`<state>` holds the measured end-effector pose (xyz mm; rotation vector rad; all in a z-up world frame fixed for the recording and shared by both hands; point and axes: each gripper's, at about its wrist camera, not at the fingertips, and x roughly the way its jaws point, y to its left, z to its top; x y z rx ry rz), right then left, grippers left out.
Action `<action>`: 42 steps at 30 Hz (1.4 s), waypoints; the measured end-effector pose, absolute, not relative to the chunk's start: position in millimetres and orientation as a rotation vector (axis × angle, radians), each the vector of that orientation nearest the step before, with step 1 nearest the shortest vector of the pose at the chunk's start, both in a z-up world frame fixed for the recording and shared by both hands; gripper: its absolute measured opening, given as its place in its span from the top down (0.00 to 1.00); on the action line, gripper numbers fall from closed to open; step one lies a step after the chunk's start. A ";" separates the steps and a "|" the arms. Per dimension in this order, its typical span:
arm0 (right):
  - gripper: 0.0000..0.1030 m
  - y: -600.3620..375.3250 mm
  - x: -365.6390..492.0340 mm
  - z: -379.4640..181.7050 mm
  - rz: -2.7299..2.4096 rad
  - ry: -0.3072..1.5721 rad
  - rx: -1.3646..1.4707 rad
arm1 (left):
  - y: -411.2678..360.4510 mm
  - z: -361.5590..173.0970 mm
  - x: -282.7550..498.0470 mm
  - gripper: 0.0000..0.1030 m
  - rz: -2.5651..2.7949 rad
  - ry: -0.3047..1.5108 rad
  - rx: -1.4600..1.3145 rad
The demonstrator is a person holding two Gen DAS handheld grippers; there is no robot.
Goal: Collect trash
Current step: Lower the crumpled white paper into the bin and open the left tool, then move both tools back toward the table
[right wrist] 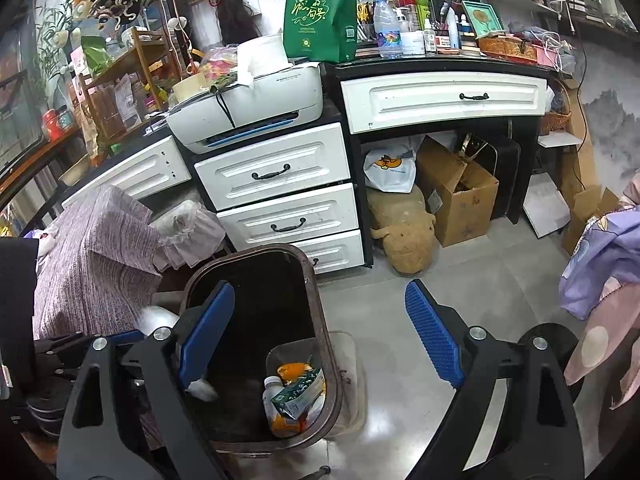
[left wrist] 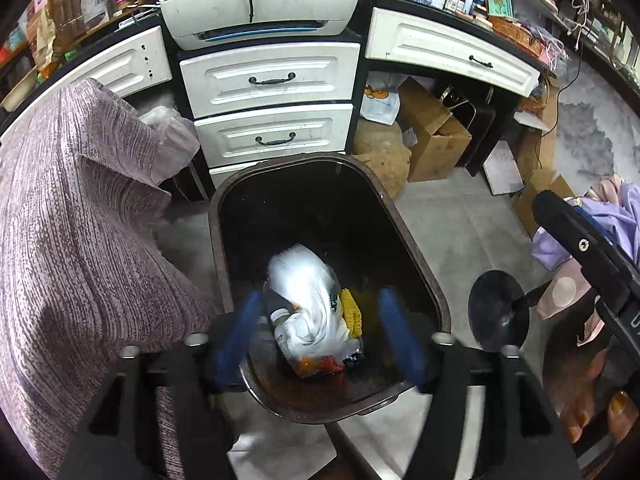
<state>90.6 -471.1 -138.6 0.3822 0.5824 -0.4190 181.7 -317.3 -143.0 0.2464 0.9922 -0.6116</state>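
The right hand-held gripper [right wrist: 320, 336] gapes empty above the brown trash bin [right wrist: 334, 396] holding packaging.

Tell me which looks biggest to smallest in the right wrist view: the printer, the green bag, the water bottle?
1. printer
2. green bag
3. water bottle
The printer sits nearer the camera, so its lead over the bag may be partly nearness.

A grey printer [right wrist: 256, 108] sits atop a white stack of 3 drawers [right wrist: 280, 196], with a green gift bag [right wrist: 320, 12] and a water bottle [right wrist: 388, 28] on the black desktop behind. Under the desk [right wrist: 440, 66], a cardboard box [right wrist: 460, 196] stands beside a tan plush toy [right wrist: 404, 236] and a white bag [right wrist: 390, 172]. A mauve cloth [right wrist: 92, 260] drapes at left.
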 end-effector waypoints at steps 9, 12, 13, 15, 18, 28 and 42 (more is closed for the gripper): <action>0.16 -474.8 88.6 -139.2 -0.410 0.578 0.420 | -304.8 -127.6 169.3 0.13 -0.611 0.936 0.216; 0.16 -473.7 88.9 -139.4 -0.405 0.580 0.425 | -301.9 -123.0 166.3 0.12 -0.610 0.921 0.215; 0.16 -472.9 88.9 -139.4 -0.402 0.580 0.426 | -299.7 -120.4 164.2 0.12 -0.608 0.913 0.215; 0.16 -470.9 89.2 -139.5 -0.395 0.580 0.426 | -294.7 -115.5 160.8 0.11 -0.603 0.895 0.216; 0.16 -465.2 91.8 -139.6 -0.376 0.585 0.420 | -282.8 -106.6 154.0 0.09 -0.585 0.859 0.209; 0.16 -426.1 104.9 -126.1 -0.225 0.593 0.343 | -231.5 -84.8 133.7 0.05 -0.515 0.780 0.143; 0.16 -336.4 129.9 -74.5 0.131 0.598 0.264 | -149.0 -55.5 116.0 0.05 -0.363 0.699 0.100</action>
